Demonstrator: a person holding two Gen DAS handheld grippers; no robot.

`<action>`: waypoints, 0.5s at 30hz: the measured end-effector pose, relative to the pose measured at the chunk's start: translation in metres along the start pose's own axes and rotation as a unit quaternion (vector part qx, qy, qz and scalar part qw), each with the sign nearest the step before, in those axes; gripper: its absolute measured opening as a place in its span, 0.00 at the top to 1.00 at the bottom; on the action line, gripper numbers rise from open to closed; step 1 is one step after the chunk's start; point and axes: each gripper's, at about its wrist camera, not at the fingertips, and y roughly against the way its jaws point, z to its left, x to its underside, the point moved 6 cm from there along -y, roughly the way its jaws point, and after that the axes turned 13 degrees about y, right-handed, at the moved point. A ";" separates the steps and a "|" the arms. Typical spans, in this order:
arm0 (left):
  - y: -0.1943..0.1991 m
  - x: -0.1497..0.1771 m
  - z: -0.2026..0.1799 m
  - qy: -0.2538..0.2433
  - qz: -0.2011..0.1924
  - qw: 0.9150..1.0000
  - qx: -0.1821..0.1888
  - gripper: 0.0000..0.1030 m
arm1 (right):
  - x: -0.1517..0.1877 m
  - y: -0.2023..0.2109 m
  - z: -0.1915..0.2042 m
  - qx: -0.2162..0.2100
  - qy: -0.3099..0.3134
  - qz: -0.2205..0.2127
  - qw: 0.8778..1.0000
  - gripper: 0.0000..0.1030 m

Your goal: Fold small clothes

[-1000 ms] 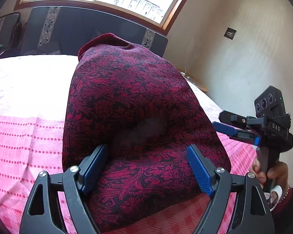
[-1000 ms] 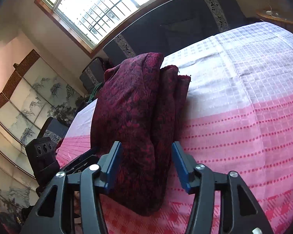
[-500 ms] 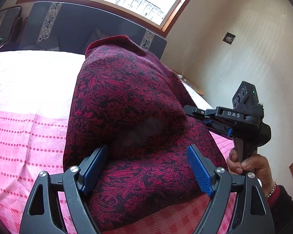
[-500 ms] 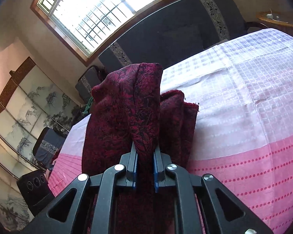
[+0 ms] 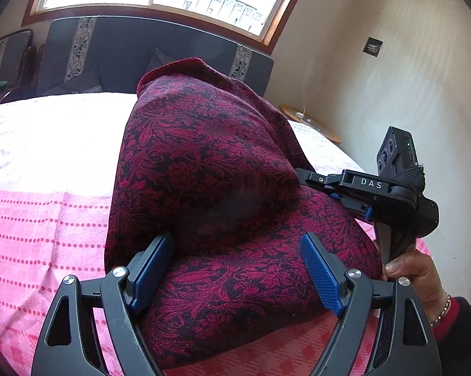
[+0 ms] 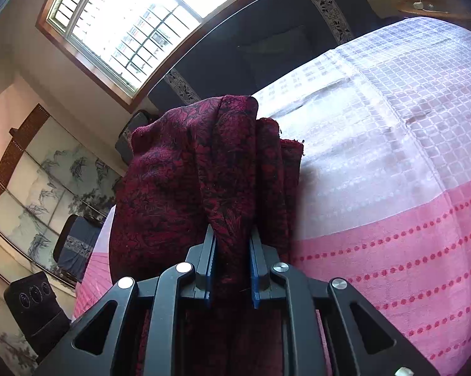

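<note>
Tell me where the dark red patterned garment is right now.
The dark red patterned garment lies bunched on the pink and white bedspread; its near edge sits between the open left gripper, and the right gripper pinches one fold.

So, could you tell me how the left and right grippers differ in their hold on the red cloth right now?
The left gripper stands wide open, its pads either side of the red cloth without pinching; the right gripper, having just closed, is clamped on a raised fold. Both have blue pads and work above the pink bedspread.
</note>
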 end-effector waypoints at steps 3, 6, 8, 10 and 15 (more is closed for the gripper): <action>0.000 0.002 -0.002 -0.012 -0.004 1.000 -0.018 0.20 | 0.001 0.000 0.003 0.007 0.006 -0.001 1.000 0.86; 0.000 0.003 -0.002 -0.013 -0.006 1.000 -0.023 0.20 | 0.002 0.000 0.010 0.018 0.016 -0.002 1.000 0.86; 0.000 0.003 -0.002 -0.012 -0.007 1.000 -0.023 0.20 | 0.003 0.000 0.017 0.028 0.024 -0.003 0.999 0.86; 0.000 0.003 -0.001 -0.013 -0.007 1.000 -0.025 0.19 | 0.003 0.000 0.021 0.033 0.027 -0.004 0.999 0.86; 0.000 0.005 -0.002 -0.013 -0.008 1.000 -0.026 0.19 | 0.004 0.000 0.025 0.040 0.032 -0.006 0.999 0.85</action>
